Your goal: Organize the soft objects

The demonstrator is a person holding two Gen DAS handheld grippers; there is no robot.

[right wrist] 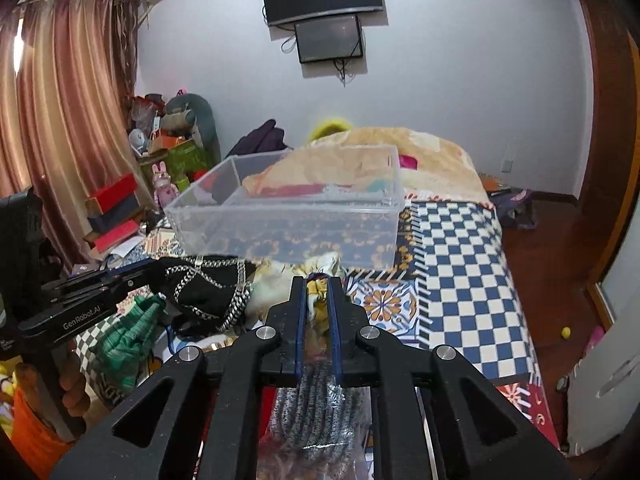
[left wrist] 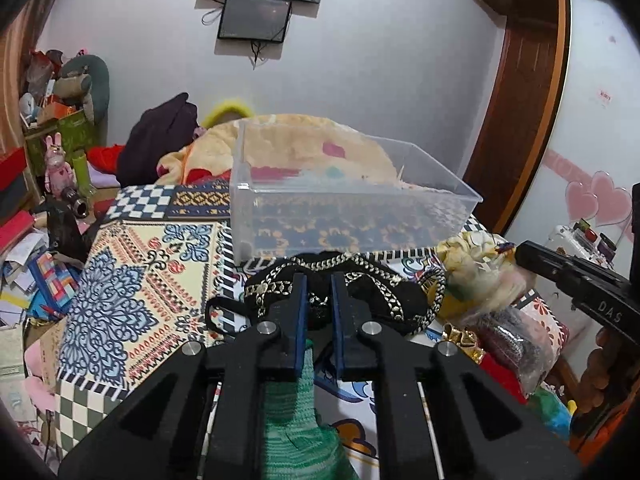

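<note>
A clear plastic bin [left wrist: 352, 204] stands on the patterned bedspread [left wrist: 132, 280]; it also shows in the right wrist view [right wrist: 288, 220]. My left gripper [left wrist: 319, 280] is shut on a black cloth with gold chain trim [left wrist: 360, 292], which also shows at the left of the right wrist view [right wrist: 212, 288]. My right gripper [right wrist: 318, 284] is shut on a yellowish soft item [right wrist: 316, 308] in front of the bin. A green knit piece [left wrist: 296, 420] lies under the left gripper. A grey knit item in plastic [right wrist: 312, 412] lies under the right gripper.
A folded yellow blanket [left wrist: 304, 144] lies behind the bin. Clutter of boxes and toys [left wrist: 60, 140] fills the left side. A wardrobe [left wrist: 592, 120] stands on the right. Checked bedspread [right wrist: 460, 280] extends to the right of the bin.
</note>
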